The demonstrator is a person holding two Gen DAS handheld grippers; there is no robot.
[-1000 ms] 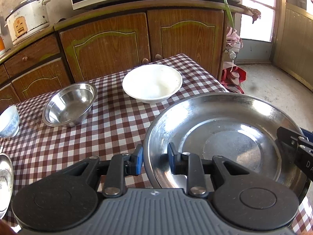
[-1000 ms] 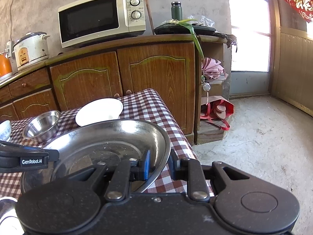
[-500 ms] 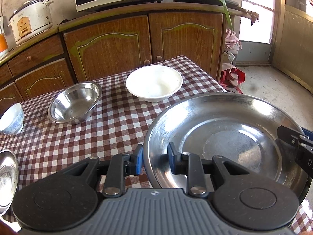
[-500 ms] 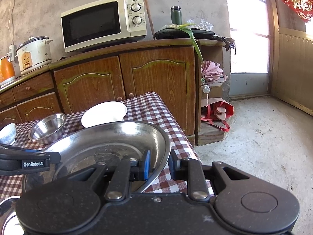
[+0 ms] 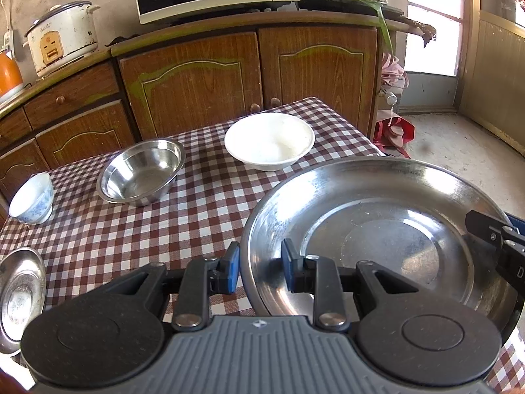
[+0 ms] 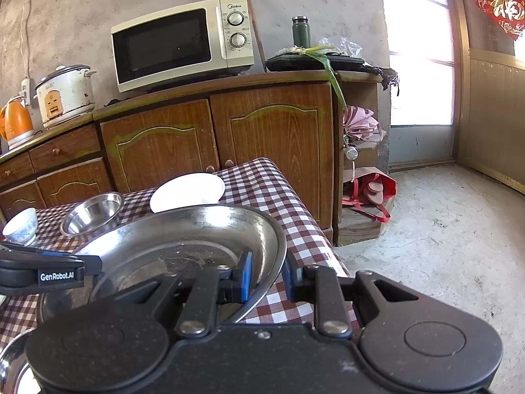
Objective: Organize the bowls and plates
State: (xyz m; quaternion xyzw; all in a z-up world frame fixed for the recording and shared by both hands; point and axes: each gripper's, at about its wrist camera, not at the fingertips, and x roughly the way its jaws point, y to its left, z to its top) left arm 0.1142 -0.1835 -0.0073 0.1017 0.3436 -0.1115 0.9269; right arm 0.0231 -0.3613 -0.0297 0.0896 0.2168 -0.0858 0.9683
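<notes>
A large steel plate [image 5: 377, 229] [image 6: 183, 229] hangs just above the checked table's near right corner, held from two sides. My left gripper [image 5: 259, 262] is shut on its left rim, blue pads on either side of the edge. My right gripper [image 6: 267, 272] is shut on the opposite rim and also shows at the left wrist view's right edge. A white bowl [image 5: 269, 139] [image 6: 187, 192], a steel bowl [image 5: 141, 172] [image 6: 92, 211] and a small blue-patterned bowl [image 5: 32, 197] [image 6: 21, 225] sit farther back. A small steel plate [image 5: 19, 295] lies at the near left.
The checked tablecloth [image 5: 164, 229] ends at the right, with concrete floor [image 6: 443, 229] beyond. Wooden cabinets [image 5: 197, 82] stand behind the table, carrying a microwave [image 6: 180, 42], a rice cooker [image 6: 64, 93] and an orange kettle [image 6: 14, 121]. A red bag [image 6: 370, 190] rests by the cabinet end.
Both grippers, still holding the large steel plate, have shifted a little to the left; the bowls on the table have slid rightward in both views. Neither grip has changed.
</notes>
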